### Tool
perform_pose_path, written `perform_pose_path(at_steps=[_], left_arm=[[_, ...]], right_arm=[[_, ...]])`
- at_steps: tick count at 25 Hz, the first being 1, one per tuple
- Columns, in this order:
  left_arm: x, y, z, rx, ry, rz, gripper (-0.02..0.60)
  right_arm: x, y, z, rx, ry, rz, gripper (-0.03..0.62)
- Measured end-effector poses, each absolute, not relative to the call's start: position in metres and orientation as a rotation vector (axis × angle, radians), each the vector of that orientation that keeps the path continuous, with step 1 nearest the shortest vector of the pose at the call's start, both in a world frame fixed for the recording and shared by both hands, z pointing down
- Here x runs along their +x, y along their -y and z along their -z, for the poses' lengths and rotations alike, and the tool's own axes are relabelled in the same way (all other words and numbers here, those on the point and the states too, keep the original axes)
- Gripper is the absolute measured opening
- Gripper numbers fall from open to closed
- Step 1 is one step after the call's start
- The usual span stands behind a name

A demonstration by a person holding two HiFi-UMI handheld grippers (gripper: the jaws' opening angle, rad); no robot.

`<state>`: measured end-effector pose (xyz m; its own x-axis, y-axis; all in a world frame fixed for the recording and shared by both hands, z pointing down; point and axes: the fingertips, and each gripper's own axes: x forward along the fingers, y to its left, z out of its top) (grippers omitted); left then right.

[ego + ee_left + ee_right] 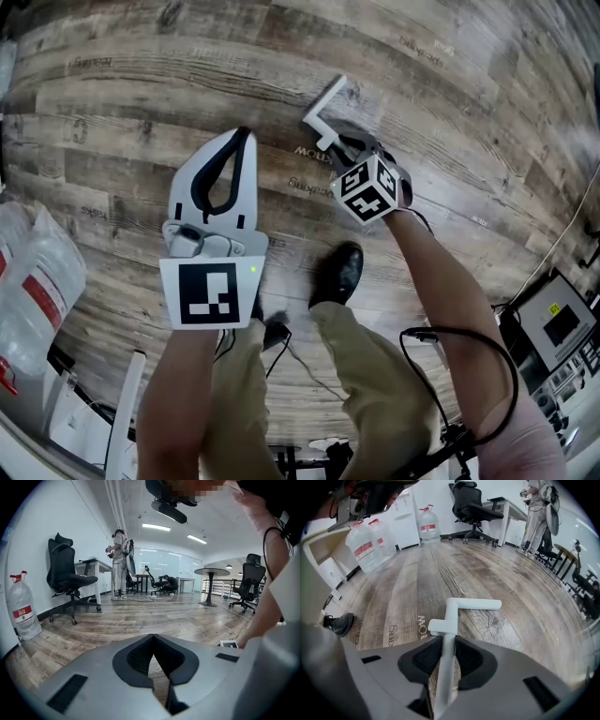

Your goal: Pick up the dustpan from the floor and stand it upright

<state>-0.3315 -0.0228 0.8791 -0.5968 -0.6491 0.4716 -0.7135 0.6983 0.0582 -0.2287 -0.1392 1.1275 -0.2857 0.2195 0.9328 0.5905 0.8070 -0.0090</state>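
A white L-shaped handle, which I take to be the dustpan's, sticks out over the wood floor; the pan itself is hidden. My right gripper is shut on this handle. In the right gripper view the white bar runs up between the dark pads and ends in a crosspiece just above the floor. My left gripper hangs to the left of it, apart from the handle, jaws shut with their tips touching and nothing between them. The left gripper points out across the room.
Large water bottles stand at the left, with more water bottles by the wall. The person's black shoe rests below the grippers. A black office chair, a round table and another person are farther off. A monitor sits at right.
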Motion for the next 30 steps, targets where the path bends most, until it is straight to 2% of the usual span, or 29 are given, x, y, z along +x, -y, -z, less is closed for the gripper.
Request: perform_pose_path(at_steps=[12,30], left_arm=[[-0.334,0.024,-0.843,1.058,2.47,-0.178,0.009],[-0.339,0.046,-0.656,1.188,2.572,-0.142,0.009]], right_arm=[[-0.238,0.15,-1.087,-0.557,1.909,0.349,0.081],[-0.242,0.165,-0.878,-0.491,2.105,0.35,0.077]])
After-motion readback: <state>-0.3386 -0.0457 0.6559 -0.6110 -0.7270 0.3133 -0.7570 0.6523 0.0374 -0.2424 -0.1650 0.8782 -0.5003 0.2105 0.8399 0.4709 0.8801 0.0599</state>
